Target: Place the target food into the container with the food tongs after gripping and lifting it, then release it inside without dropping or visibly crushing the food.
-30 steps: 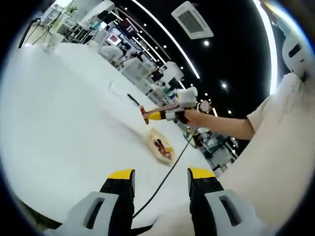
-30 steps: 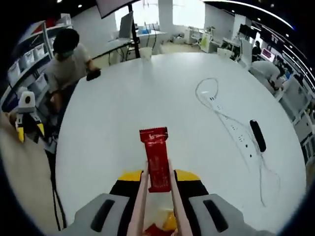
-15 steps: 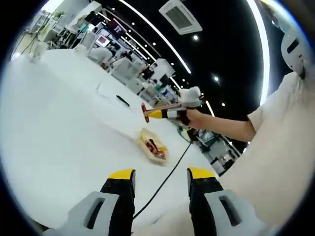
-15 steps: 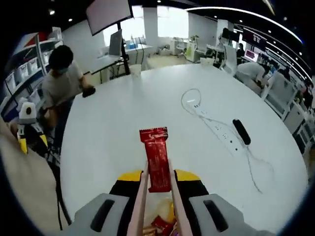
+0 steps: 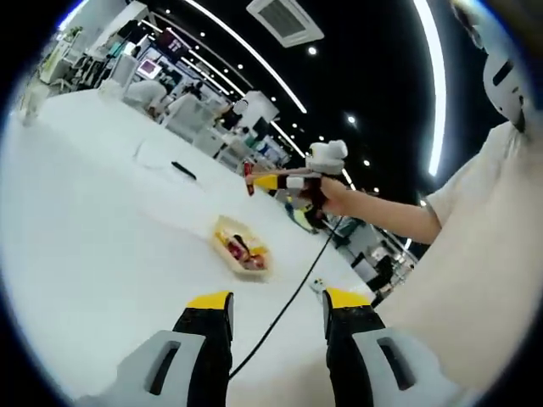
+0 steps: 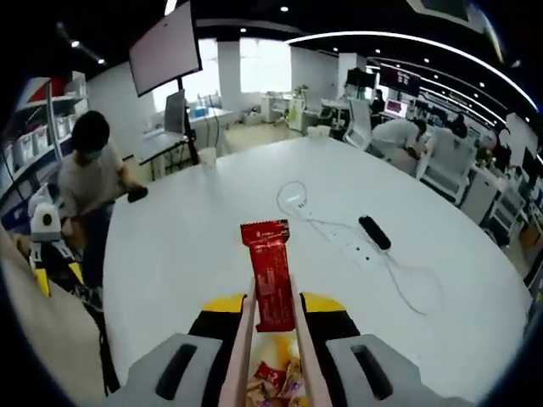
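My right gripper (image 6: pixel 273 303) is shut on a pair of pale pink food tongs (image 6: pixel 242 339). The tongs pinch a red snack packet (image 6: pixel 270 271) that stands upright between their tips. Right below the jaws lies the container (image 6: pixel 276 379), which holds several wrapped snacks. In the left gripper view, the yellowish container (image 5: pixel 242 251) sits on the white table, and the right gripper (image 5: pixel 270 181) hangs above and beyond it in a person's hand, with the red packet (image 5: pixel 249 170) at the tongs' end. My left gripper (image 5: pixel 278 301) stands open and holds nothing.
The round white table (image 6: pixel 212 220) carries a black power strip (image 6: pixel 374 233) and a looping white cable (image 6: pixel 297 199). A black cord (image 5: pixel 288 305) runs past the container. A person (image 6: pixel 89 178) sits at the table's far left edge. The left gripper (image 6: pixel 47 246) shows there too.
The right gripper has risen with the tongs and red packet, higher above the container. More of the container's snacks show under the right jaws. Both cameras have tilted.
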Available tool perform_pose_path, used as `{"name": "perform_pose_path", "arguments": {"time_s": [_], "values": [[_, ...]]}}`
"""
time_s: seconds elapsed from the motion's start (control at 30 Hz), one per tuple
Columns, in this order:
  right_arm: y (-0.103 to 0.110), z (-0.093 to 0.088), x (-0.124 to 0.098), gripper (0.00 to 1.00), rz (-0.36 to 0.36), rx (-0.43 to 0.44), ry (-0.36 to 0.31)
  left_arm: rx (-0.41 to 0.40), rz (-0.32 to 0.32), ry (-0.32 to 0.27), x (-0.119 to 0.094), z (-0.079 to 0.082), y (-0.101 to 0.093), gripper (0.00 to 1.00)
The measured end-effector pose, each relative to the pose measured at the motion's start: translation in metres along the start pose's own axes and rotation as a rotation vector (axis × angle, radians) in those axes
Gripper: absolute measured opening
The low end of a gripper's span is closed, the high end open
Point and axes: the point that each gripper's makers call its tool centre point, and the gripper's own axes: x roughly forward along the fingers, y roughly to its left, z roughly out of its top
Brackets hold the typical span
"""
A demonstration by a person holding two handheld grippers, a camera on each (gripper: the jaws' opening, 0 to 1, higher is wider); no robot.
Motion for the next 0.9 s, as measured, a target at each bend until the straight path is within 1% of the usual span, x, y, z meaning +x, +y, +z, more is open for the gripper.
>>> {"name": "perform_pose_path", "arguments": {"time_s": [0.1,0.2,0.37,0.53,0.6,0.73,0.8,0.9], "values": [[-0.009,0.005,-0.014,0.22,-0.033,0.032,-0.040,0.016,-0.023,0.021,0.009,0.000,-0.005,0.41],[-0.012,0.007,-0.023,0.22,-0.052,0.028,-0.057,0.037,-0.047,0.037,0.016,0.001,-0.012,0.41],[-0.018,0.004,-0.037,0.22,-0.077,0.042,-0.073,0.050,-0.066,0.049,0.026,0.004,-0.015,0.41],[-0.027,0.000,-0.051,0.22,-0.104,0.078,-0.107,0.070,-0.085,0.065,0.035,0.005,-0.022,0.41],[-0.029,-0.004,-0.057,0.22,-0.112,0.094,-0.111,0.075,-0.093,0.073,0.038,0.005,-0.024,0.41],[-0.032,-0.008,-0.067,0.22,-0.122,0.094,-0.112,0.091,-0.110,0.084,0.043,0.005,-0.027,0.41],[-0.031,-0.009,-0.072,0.22,-0.112,0.103,-0.113,0.097,-0.117,0.088,0.046,0.005,-0.029,0.41],[-0.032,-0.010,-0.079,0.22,-0.120,0.093,-0.110,0.101,-0.128,0.091,0.050,0.005,-0.032,0.41]]}}
